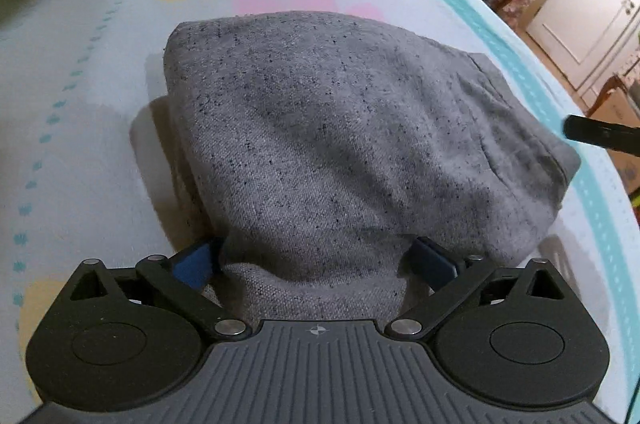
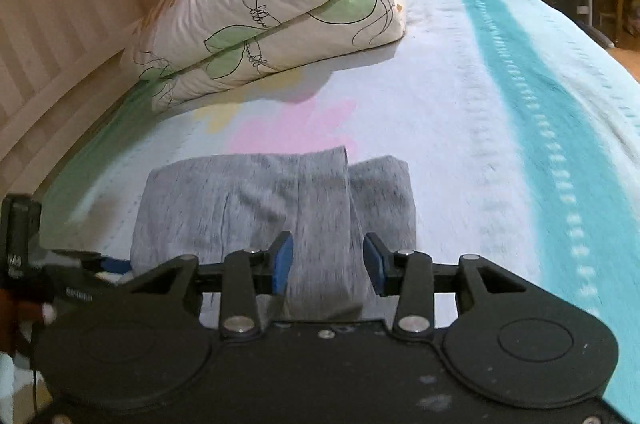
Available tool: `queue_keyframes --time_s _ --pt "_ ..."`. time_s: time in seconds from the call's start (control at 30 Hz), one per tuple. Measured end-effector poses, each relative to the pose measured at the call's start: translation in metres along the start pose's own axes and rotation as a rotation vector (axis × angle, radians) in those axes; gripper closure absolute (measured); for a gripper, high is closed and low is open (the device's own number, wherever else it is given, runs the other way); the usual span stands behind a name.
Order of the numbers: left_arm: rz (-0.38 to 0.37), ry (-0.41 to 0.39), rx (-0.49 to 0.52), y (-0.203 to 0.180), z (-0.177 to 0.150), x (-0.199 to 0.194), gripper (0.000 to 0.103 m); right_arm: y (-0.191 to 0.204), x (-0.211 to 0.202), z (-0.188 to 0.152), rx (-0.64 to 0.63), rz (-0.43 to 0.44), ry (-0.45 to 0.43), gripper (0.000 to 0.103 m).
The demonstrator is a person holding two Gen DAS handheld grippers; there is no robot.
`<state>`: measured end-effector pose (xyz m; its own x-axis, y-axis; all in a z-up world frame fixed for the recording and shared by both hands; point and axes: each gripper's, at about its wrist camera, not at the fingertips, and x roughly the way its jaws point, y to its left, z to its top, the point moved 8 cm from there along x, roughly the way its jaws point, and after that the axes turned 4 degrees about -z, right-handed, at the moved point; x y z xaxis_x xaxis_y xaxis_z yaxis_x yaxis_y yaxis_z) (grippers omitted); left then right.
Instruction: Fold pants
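A folded floral quilt [image 2: 276, 11] lies on the pale, teal-striped bedspread [image 2: 520, 127] beside a beige headboard [image 2: 60, 35].

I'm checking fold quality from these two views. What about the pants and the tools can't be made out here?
- Left wrist view: the pants' near edge is hidden behind the left tool; whether its pads pinch the cloth is unclear.
- Left wrist view: the right tool is cut off by the right edge.
- Right wrist view: cloth between the right tool's pads is motion-blurred, so contact is uncertain.
- Both views: layers underneath the pants are hidden by the top layer.
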<state>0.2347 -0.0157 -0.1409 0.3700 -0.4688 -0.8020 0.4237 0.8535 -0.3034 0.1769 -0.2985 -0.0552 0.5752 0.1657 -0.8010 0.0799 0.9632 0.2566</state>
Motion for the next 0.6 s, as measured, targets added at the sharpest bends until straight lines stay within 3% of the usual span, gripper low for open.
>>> queue_keyframes --time_s 0.13,0.3,0.6 --pt "-0.029 0.007 0.011 0.003 -0.001 -0.001 0.000 0.003 0.024 0.004 -0.007 0.040 0.074 0.058" --pt "-0.014 0.025 0.016 0.002 -0.001 0.000 0.000 -0.005 0.061 -0.008 0.066 0.050 0.184 0.055" --pt "0.000 0.038 0.023 -0.005 0.004 0.004 0.000 -0.005 0.074 -0.012 0.099 0.117 0.213 0.045"
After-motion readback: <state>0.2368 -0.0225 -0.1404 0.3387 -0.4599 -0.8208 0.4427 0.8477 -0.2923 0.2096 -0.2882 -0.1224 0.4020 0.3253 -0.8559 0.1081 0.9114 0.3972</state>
